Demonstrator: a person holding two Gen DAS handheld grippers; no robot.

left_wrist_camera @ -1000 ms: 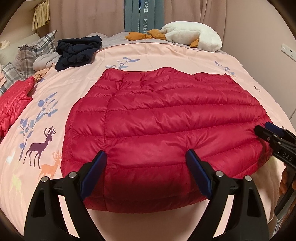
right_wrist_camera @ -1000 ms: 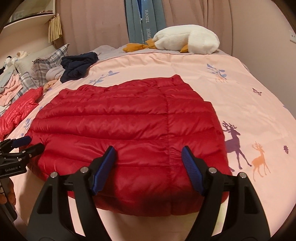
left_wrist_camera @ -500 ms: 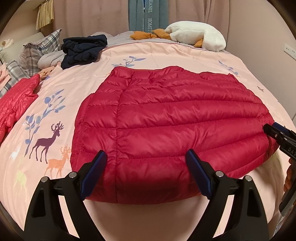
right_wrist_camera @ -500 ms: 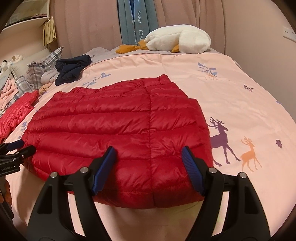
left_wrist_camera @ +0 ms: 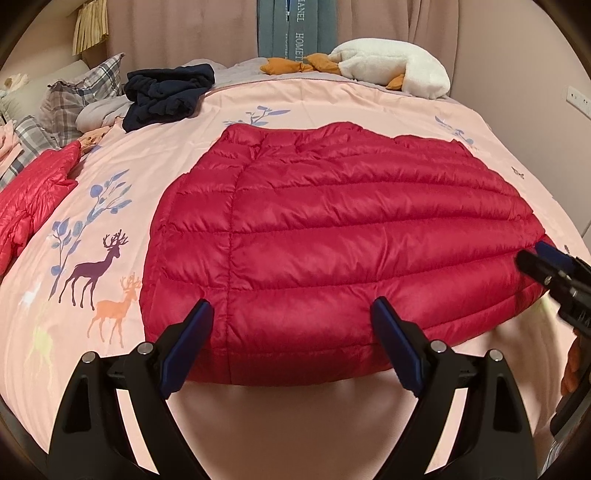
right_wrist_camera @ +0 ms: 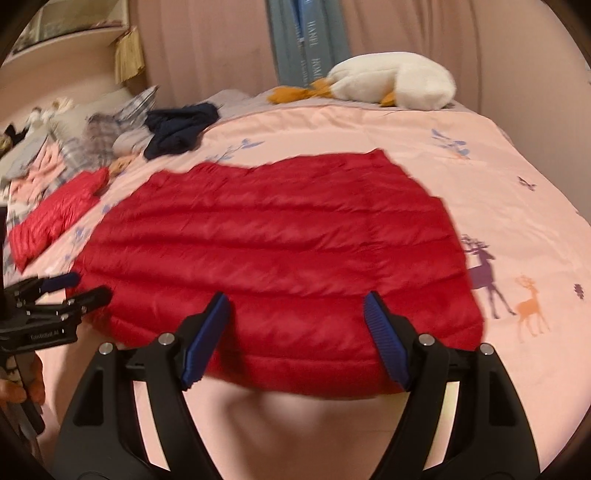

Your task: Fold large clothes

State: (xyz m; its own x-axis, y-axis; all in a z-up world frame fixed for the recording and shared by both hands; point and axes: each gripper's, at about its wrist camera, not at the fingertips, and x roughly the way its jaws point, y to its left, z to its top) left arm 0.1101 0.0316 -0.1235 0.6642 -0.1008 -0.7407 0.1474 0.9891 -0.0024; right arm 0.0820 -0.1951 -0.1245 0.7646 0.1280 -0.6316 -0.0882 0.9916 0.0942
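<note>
Red quilted down jacket lies spread flat on a bed covered by a pink duvet printed with deer and leafy sprigs, its near hem directly ahead of both hand-held grippers. Left hand-held gripper hovers at that hem with its blue-padded fingers set wide apart and nothing pinched between them; the jacket's edge sits just beyond the tips. Right hand-held gripper stands beside it to the right, jaws likewise parted and having just been opening a little further, with only the jacket's hem beyond the pads and nothing gripped. Each tool shows at the edge of the other's view, at the jacket's near corners. Left of the left hand-held gripper, well apart, a second red garment lies crumpled by plaid pillows. Ahead and left, a dark navy garment is heaped near the head of the bed, and far ahead a white plush goose rests against pink curtains.
</note>
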